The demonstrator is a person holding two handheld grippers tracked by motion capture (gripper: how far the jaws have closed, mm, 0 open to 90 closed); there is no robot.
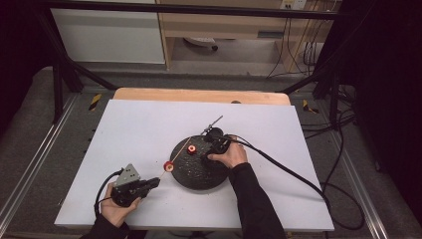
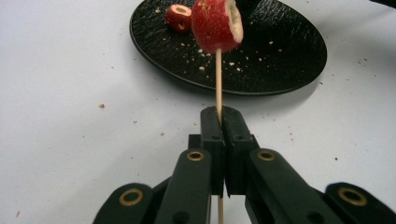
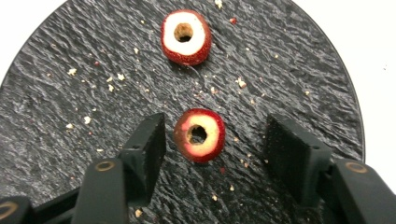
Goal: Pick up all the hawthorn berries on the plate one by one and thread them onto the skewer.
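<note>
The left gripper [image 2: 219, 140] pinches a wooden skewer [image 2: 218, 79], which points away from it toward the black plate [image 2: 280, 56] and carries one red fruit ring [image 2: 215, 25] at the plate's near edge. Two more rings [image 3: 199, 135] [image 3: 186, 36] lie on the plate; the right gripper [image 3: 215, 149] stands spread around one.

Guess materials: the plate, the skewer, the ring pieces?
Plate: probably slate or slate-look stone, matte black, rippled grain. Skewer: likely bamboo or wood, pale, thin, straight. Ring pieces: seemingly real fruit, red skin, pale flesh, cored hole, crumbs around.
</note>
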